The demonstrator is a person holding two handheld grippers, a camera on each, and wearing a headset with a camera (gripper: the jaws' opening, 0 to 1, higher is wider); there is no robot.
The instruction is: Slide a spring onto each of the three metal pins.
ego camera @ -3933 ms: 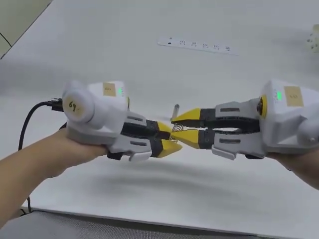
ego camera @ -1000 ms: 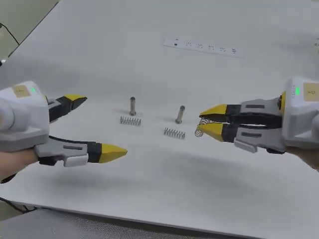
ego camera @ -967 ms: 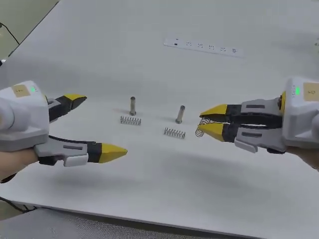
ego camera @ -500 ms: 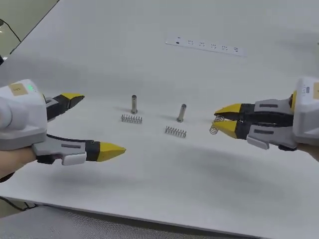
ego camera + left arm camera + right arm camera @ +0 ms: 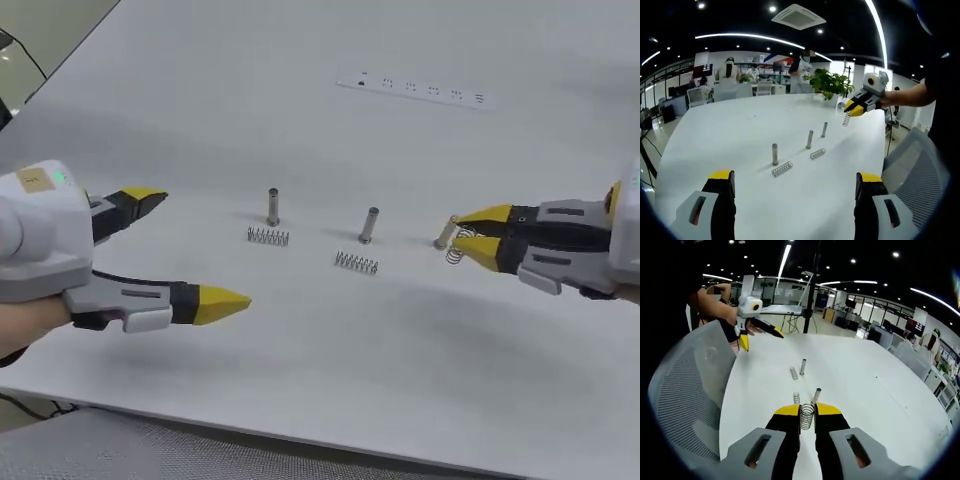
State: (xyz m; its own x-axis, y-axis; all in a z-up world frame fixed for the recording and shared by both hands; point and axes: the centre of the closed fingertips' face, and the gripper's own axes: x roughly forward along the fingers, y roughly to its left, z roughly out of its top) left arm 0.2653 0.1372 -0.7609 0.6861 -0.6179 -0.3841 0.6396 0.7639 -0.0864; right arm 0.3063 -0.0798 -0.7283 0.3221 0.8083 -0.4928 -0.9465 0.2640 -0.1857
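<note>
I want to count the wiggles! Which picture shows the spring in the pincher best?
The right gripper view: the held spring sits close up between the yellow tips of the right gripper, coils clear. The head view shows it small beside a pin; the left gripper view shows it tiny and far.

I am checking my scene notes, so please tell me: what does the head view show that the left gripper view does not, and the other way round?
Head view adds: the white housing of the left gripper, jaws wide open, with the hand holding it.
Left gripper view adds: a green potted plant, a grey mesh chair and the office behind.
Shared: three upright metal pins, two loose wire springs lying on the white table, and the right gripper shut on a third spring.
</note>
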